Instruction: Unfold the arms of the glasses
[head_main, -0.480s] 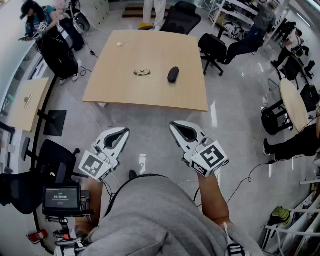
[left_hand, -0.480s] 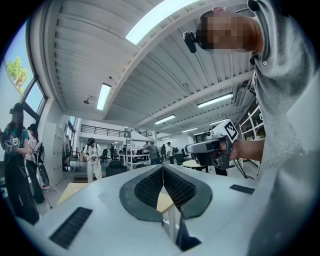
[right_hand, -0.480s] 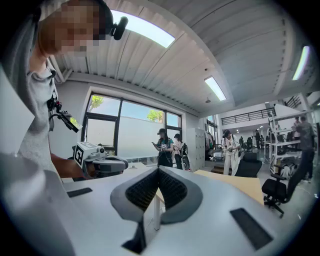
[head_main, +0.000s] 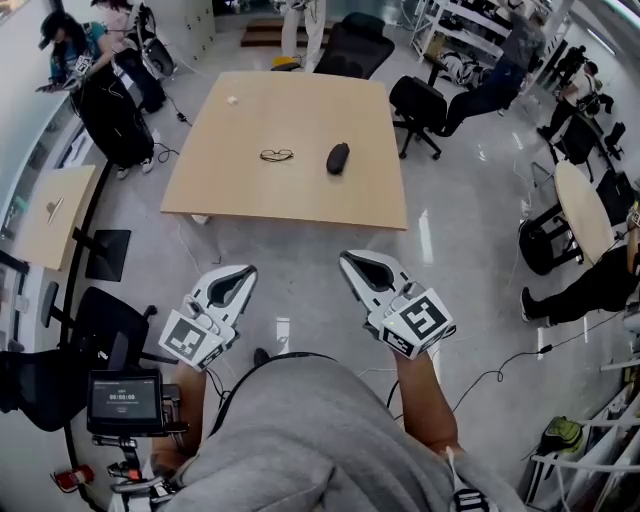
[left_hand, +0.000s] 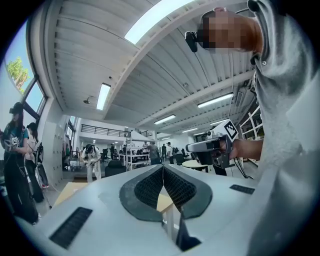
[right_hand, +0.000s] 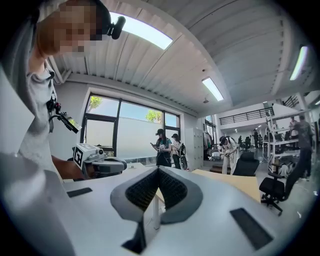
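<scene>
The glasses lie folded on the wooden table, well ahead of me, with a black case just to their right. My left gripper and right gripper hover side by side over the floor, short of the table's near edge. Both are shut with nothing between the jaws. In the left gripper view the left gripper has its dark pads pressed together, and the right gripper shows beside it. In the right gripper view the right gripper is likewise closed, with the table beyond it.
A small white object lies at the table's far left. Black office chairs stand at the far and right sides. A round table is on the right and a small desk on the left. Several people stand around the room.
The table and glasses sit slightly lower and further left in the head view. Both grippers keep the same pose, still shut and empty.
</scene>
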